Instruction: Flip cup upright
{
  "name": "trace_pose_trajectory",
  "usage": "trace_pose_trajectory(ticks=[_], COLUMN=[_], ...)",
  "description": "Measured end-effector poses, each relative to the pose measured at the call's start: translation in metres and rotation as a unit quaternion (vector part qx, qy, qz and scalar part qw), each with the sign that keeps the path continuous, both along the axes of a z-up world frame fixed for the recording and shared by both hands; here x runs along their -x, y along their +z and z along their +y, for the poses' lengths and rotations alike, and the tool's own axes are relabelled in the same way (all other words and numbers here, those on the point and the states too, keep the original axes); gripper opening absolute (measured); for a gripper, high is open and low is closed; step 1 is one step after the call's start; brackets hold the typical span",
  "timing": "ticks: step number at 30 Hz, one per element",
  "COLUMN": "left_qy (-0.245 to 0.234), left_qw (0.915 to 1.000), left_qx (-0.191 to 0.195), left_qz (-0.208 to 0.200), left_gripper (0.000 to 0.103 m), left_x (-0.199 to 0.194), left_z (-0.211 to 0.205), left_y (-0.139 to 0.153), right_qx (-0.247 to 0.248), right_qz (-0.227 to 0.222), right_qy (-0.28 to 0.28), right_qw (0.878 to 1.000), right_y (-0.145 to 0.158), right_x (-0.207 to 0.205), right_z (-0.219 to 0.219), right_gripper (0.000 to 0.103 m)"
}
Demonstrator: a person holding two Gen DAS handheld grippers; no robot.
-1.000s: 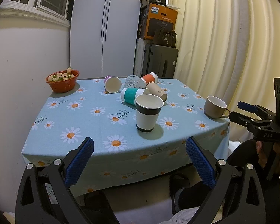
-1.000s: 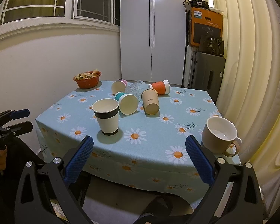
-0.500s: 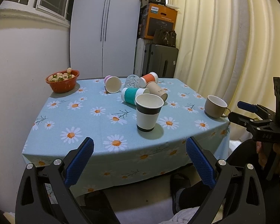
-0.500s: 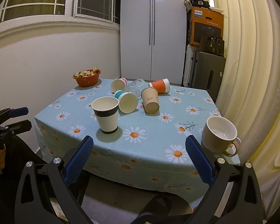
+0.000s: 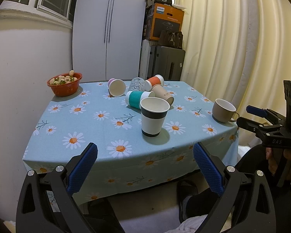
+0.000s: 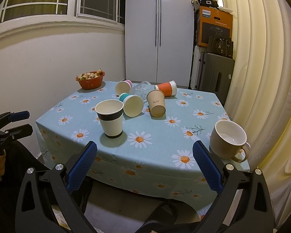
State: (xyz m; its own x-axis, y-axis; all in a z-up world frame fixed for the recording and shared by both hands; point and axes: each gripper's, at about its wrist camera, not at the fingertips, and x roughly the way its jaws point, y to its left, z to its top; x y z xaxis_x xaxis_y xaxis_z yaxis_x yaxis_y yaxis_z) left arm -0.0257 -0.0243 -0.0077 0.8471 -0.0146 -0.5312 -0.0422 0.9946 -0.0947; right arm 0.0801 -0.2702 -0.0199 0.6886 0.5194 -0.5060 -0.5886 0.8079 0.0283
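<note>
A black-banded paper cup (image 5: 154, 118) (image 6: 111, 118) stands upright near the table's front. Behind it several cups lie on their sides: a teal-sleeved cup (image 5: 137, 99) (image 6: 132, 104), a tan cup (image 5: 164, 94) (image 6: 156, 103), an orange-sleeved cup (image 5: 154, 81) (image 6: 166, 88), a pink cup (image 5: 116, 87) (image 6: 123, 86) and a clear glass (image 5: 137, 83) (image 6: 140, 88). A beige mug (image 5: 223, 110) (image 6: 229, 142) stands upright at the right edge. My left gripper (image 5: 145, 164) and right gripper (image 6: 144, 164) are both open and empty, held off the table's front edge.
A red bowl of fruit (image 5: 65, 83) (image 6: 90, 79) sits at the table's back left. The daisy tablecloth (image 5: 99, 124) hangs over the front edge. A wall is at the left, a curtain (image 6: 261, 77) at the right, suitcases (image 5: 167, 62) behind.
Both grippers have shifted only slightly. Nothing on the table has moved.
</note>
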Motion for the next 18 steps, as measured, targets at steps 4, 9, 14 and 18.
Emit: trace_pose_trajectory(ticks=[4,9,14,18], left_qy=[-0.001,-0.001,0.001,0.000], left_qw=[1.0000,1.0000,1.0000,1.0000], left_qx=[-0.001,-0.001,0.001,0.000], left_qz=[0.000,0.001,0.002,0.002], left_gripper=[0.096,0.096,0.096,0.096], left_x=[0.0001,-0.0005,-0.0008,-0.0009], left_z=[0.0002,0.0006,0.0018,0.0020], left_y=[0.0000,-0.0006,-0.0010,-0.0010], right_qx=[0.001,0.002,0.003,0.004], right_qz=[0.000,0.002,0.002,0.002], right_qy=[0.001,0.002,-0.001,-0.002], right_qw=[1.000,1.000,1.000,1.000], right_y=[-0.0006,-0.0012,-0.0020,-0.0024], right_x=[-0.0003,-0.0009,-0.0022,-0.0024], right_z=[-0.0005,-0.0003,0.0006,0.0004], right_gripper=[0.098,0.098,0.098,0.098])
